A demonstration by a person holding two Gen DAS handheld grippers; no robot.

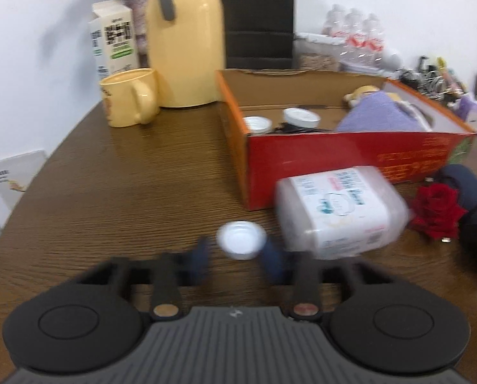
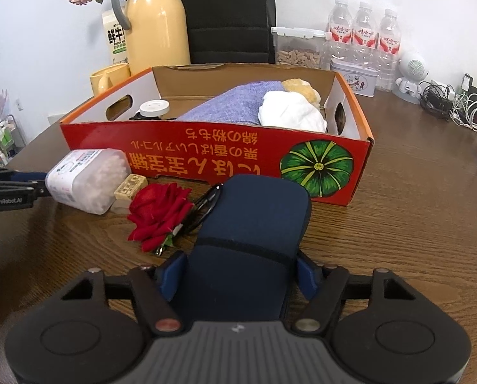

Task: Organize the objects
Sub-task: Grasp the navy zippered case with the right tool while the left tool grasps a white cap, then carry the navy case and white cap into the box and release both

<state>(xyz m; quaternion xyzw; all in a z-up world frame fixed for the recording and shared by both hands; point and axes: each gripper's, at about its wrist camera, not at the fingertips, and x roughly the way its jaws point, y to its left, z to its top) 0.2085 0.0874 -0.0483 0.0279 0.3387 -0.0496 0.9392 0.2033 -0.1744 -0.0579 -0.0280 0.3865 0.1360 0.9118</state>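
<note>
You have a brown wooden table (image 2: pixel 414 224) holding a red box (image 2: pixel 206 160), a yellow jug (image 1: pixel 184 41), a yellow mug (image 1: pixel 129 97), a milk carton (image 1: pixel 112 41), a white cap (image 1: pixel 241 239), a red rose (image 2: pixel 158 209) and water bottles (image 2: pixel 363 32) (by the wall).

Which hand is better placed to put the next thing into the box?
Right. The right gripper already clamps the case, and the box is straight ahead. The left gripper only flanks the cap down on the table; its grip is unclear.
</note>
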